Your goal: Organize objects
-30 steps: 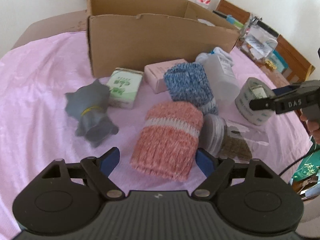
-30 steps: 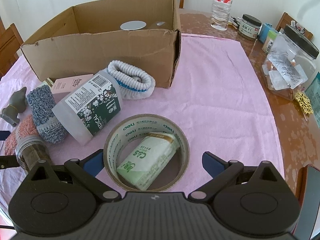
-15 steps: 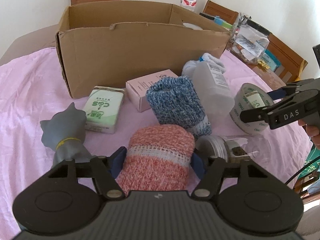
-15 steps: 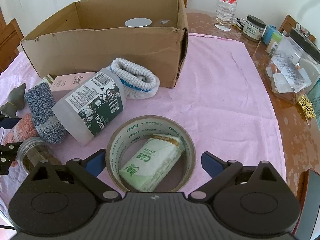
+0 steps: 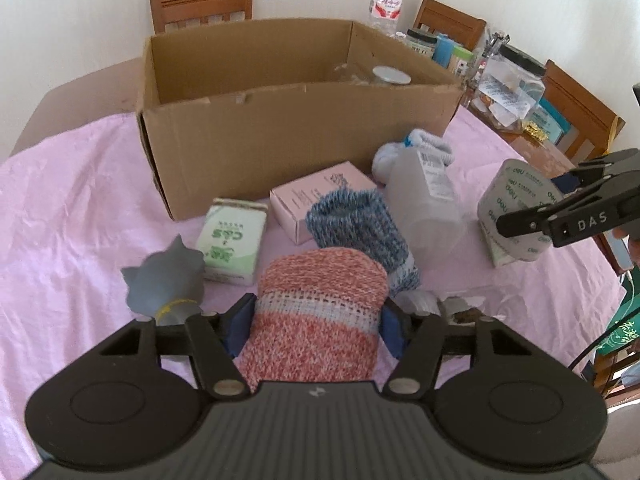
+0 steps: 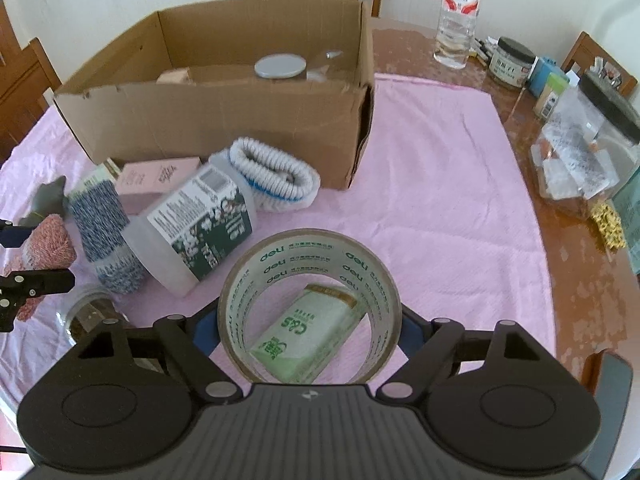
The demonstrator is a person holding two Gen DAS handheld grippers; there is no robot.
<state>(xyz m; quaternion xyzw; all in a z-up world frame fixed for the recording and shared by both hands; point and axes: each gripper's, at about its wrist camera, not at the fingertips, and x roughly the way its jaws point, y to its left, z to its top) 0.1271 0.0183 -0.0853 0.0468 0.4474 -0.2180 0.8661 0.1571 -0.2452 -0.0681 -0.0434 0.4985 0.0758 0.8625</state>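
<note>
The work surface is a brown glossy table (image 6: 568,280) covered for most of its area by a creased pink cloth (image 6: 440,184); white walls and wooden chairs (image 5: 200,4) enclose it. An open cardboard box (image 5: 280,132) stands on the cloth at 12 o'clock in both wrist views and contains a jar with a grey lid (image 6: 280,66). In the left wrist view, the left gripper (image 5: 318,320) has its jaws closing on a pink knitted sock roll (image 5: 320,320), with both blue pads pressed into the roll's sides. From this roll, a blue knitted sock roll (image 5: 356,224) lies at 1 o'clock, touching it; a grey cat figure (image 5: 164,284) lies at 9 o'clock; a green tissue pack (image 5: 232,240) lies at 11 o'clock; a pink carton (image 5: 320,200) lies at 12 o'clock, just in front of the box. A translucent plastic bottle (image 6: 192,232) lies on its side beside a white sock roll (image 6: 272,180). In the right wrist view, the right gripper (image 6: 308,326) has its jaws closing around a tape roll (image 6: 308,256), with the pads at the roll's outer wall; a second tissue pack (image 6: 304,336) is visible through the roll's core. A water bottle (image 6: 460,12), labelled jars (image 6: 512,60) and a clear lidded container (image 6: 588,152) stand on the bare table at 1 to 3 o'clock.
</note>
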